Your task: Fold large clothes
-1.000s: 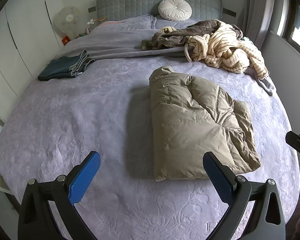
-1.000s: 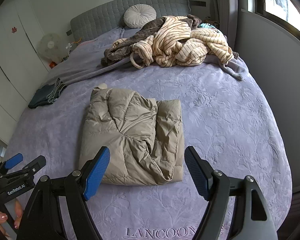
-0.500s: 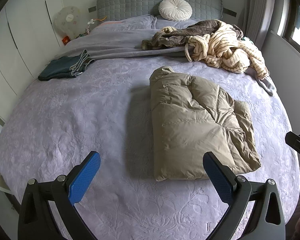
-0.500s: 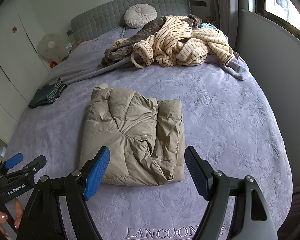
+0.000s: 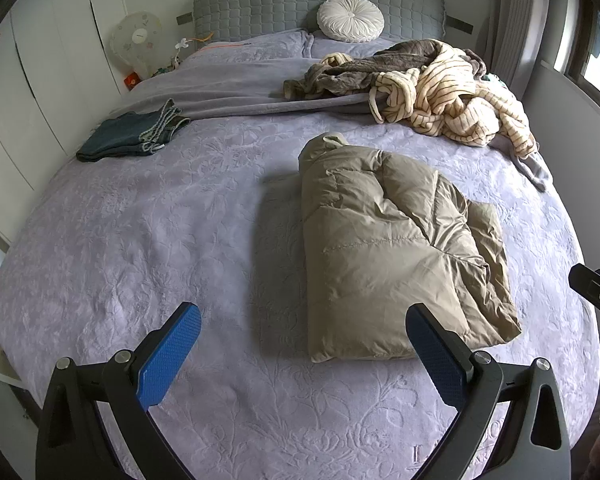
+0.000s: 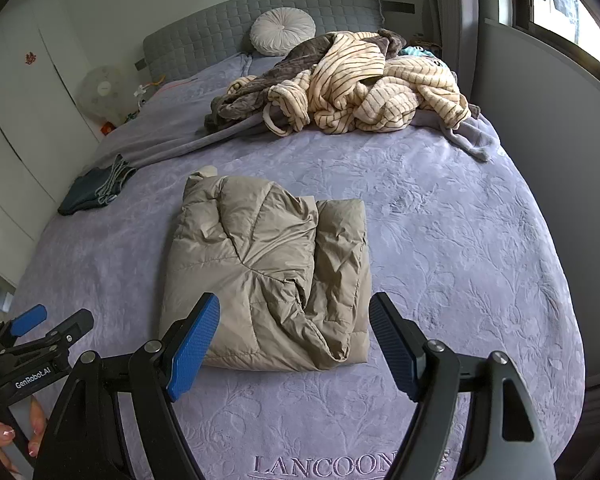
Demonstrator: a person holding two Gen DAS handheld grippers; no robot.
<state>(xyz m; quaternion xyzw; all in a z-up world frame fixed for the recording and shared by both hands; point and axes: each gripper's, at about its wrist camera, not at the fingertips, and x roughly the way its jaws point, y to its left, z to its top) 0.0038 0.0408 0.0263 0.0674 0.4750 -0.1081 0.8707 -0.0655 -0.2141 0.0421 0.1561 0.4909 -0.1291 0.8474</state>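
A beige puffer jacket lies folded into a thick rectangle on the lavender bedspread. My left gripper hovers open above the bed's near edge, left of the jacket's near corner, holding nothing. My right gripper also stands open over the jacket's near edge, its blue pads apart from the fabric. The left gripper's body shows at the lower left of the right wrist view, with a hand on it.
A heap of striped cream and brown robes sits at the far right of the bed. Folded dark jeans lie at the far left. A round white cushion leans on the grey headboard. A fan stands by the wardrobe.
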